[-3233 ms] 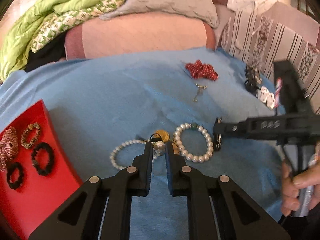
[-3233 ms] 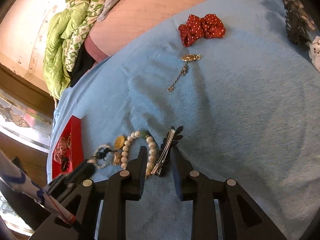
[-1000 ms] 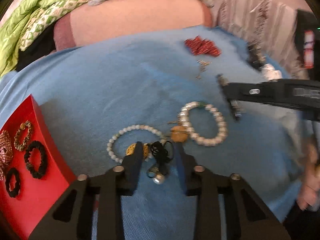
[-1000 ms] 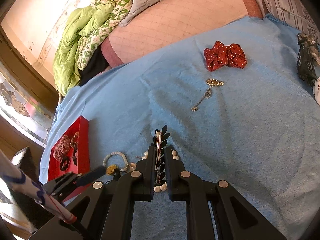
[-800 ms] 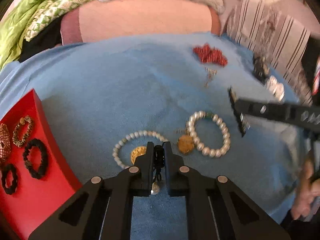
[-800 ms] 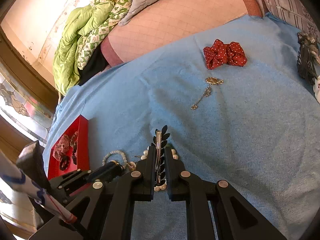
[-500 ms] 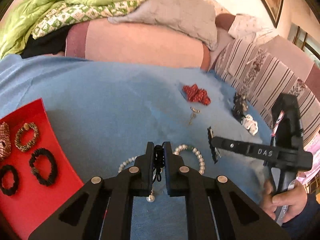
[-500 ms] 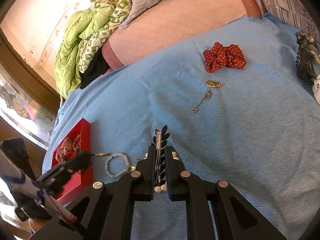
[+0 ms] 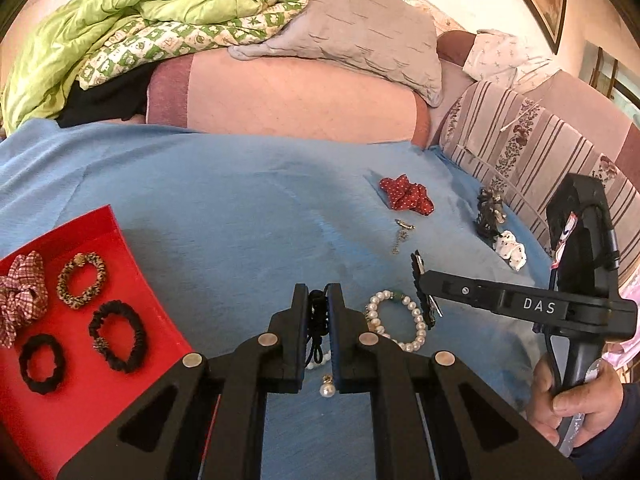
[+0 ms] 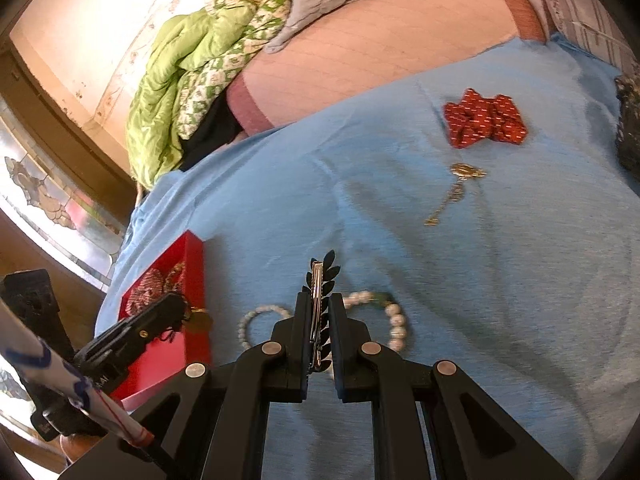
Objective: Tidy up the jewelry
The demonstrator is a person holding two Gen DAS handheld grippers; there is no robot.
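My left gripper (image 9: pixel 319 304) is shut on a black cord pendant (image 9: pixel 317 322) with a pearl drop (image 9: pixel 327 390) and a gold disc (image 10: pixel 199 321), held above the blue cloth near the red tray (image 9: pixel 72 396). The tray holds several hair ties (image 9: pixel 119 335). My right gripper (image 10: pixel 319 312) is shut on a black leaf hair clip (image 10: pixel 319 280), held above a large pearl bracelet (image 9: pixel 396 320). A smaller pearl bracelet (image 10: pixel 260 318) lies on the cloth beside it. The left gripper also shows in the right wrist view (image 10: pixel 176 306), over the tray's edge (image 10: pixel 196 264).
On the blue cloth (image 9: pixel 224 208) lie a red dotted scrunchie (image 9: pixel 406 193), a gold chain brooch (image 9: pixel 402 234), a dark claw clip (image 9: pixel 489 210) and a white spotted scrunchie (image 9: pixel 509 246). Pillows and a green quilt (image 9: pixel 132 20) lie behind.
My left gripper closed on the black cord pendant, lifted it off the cloth and moved left towards the red tray. My right gripper closed on the leaf clip and lifted it.
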